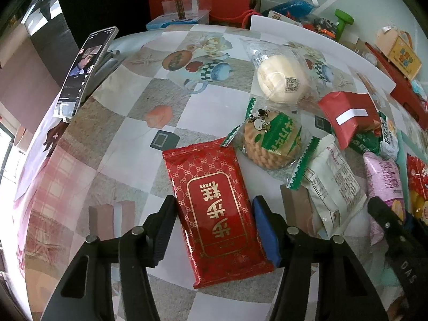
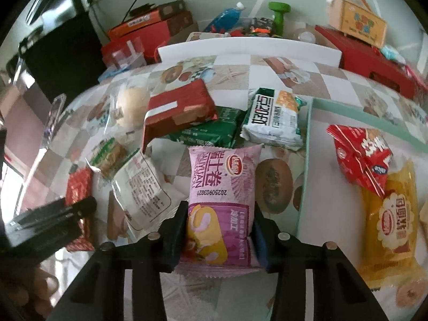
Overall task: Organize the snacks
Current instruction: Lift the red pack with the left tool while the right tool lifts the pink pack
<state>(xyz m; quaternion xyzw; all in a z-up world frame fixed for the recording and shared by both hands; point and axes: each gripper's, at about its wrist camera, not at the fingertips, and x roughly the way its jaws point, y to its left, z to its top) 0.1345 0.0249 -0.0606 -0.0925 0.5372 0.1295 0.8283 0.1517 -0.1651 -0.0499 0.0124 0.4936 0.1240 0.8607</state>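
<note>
loose snacks crowd the table (image 1: 128, 139). tilted downward, the left gripper (image 1: 212, 230) clamps a red packet (image 1: 214, 214); the right gripper (image 2: 218, 236) squeezes a pink packet (image 2: 219, 195).

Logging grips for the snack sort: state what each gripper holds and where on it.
Left gripper: red gold-patterned snack packet, pinched across its long sides near the lower half. Right gripper: pink Swiss-roll packet, squeezed across its sides at the lower half.

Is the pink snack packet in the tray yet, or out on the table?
Out. The pink snack packet lies on the tablecloth left of the mint tray wall, clamped by the right tool.
</note>
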